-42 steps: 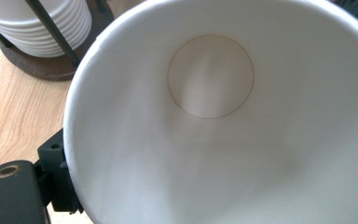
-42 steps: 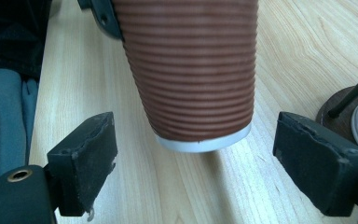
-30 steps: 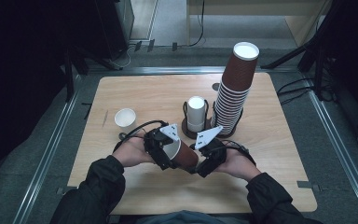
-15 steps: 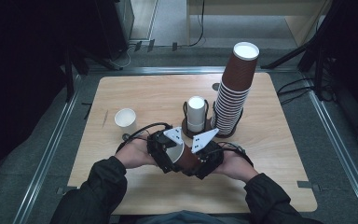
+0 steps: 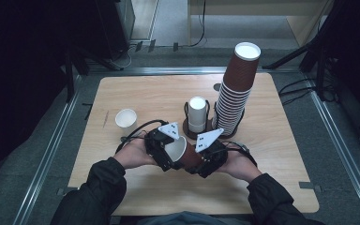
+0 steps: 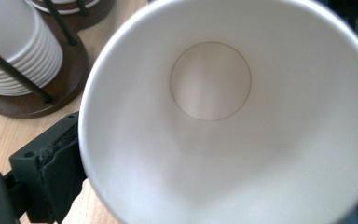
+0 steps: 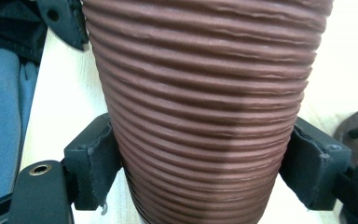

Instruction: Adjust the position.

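Two hands met near the front middle of the table [image 5: 281, 140], each carrying a gripper, with a single brown ribbed cup [image 5: 187, 152] lying sideways between them. The right gripper [image 5: 201, 161] came in from the right, forearm angled inward, and its pads [image 7: 100, 158] pressed on both sides of the cup's narrow lower body, so it was clamped on the cup. The cup's white mouth faced the left gripper [image 5: 168, 150], whose hand reached in from the left at about the same height. In the left gripper view the cup's rim [image 6: 81, 140] lay against the one visible pad [image 6: 58, 168]; those jaws had just been opening, with the cup's mouth between them, standing wide rather than squeezing. Behind the hands stood a rack [image 5: 187, 126] with a white cup stack [image 5: 198, 115] and a tall brown cup stack [image 5: 236, 89]; a lone white cup [image 5: 125, 119] sat to the left.
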The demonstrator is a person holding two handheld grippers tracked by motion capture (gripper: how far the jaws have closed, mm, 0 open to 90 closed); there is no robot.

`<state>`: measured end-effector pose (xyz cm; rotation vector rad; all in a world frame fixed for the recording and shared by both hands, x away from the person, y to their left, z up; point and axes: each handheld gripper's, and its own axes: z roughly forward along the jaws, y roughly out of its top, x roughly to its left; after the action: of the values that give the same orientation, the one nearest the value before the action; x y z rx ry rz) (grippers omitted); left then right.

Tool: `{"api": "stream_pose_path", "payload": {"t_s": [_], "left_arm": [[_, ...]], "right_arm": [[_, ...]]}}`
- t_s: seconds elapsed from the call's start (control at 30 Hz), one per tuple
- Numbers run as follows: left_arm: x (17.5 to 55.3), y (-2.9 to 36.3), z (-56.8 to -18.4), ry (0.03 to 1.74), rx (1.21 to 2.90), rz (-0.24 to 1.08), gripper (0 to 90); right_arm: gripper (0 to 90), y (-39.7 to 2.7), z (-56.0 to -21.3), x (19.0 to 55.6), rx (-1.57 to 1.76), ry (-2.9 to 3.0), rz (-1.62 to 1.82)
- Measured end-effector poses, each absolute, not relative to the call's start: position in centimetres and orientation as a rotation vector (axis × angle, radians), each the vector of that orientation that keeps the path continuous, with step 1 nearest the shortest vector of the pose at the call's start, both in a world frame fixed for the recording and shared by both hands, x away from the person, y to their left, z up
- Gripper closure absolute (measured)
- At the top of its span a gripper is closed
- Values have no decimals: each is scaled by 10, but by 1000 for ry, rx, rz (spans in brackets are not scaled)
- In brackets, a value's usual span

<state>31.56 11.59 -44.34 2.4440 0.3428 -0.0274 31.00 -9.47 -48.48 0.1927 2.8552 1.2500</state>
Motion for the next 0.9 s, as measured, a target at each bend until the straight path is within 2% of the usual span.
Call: {"api": "stream_pose_path", "payload": {"t_s": [0.53,0.9], "left_arm": [[318,135,-436,420,2255,-43,0],[317,129,-431,440,2148,-48,0]], "right_arm": [[207,-115,-474,318,287,2750,1423],[207,-114,-473,318,312,2715,1530]]}}
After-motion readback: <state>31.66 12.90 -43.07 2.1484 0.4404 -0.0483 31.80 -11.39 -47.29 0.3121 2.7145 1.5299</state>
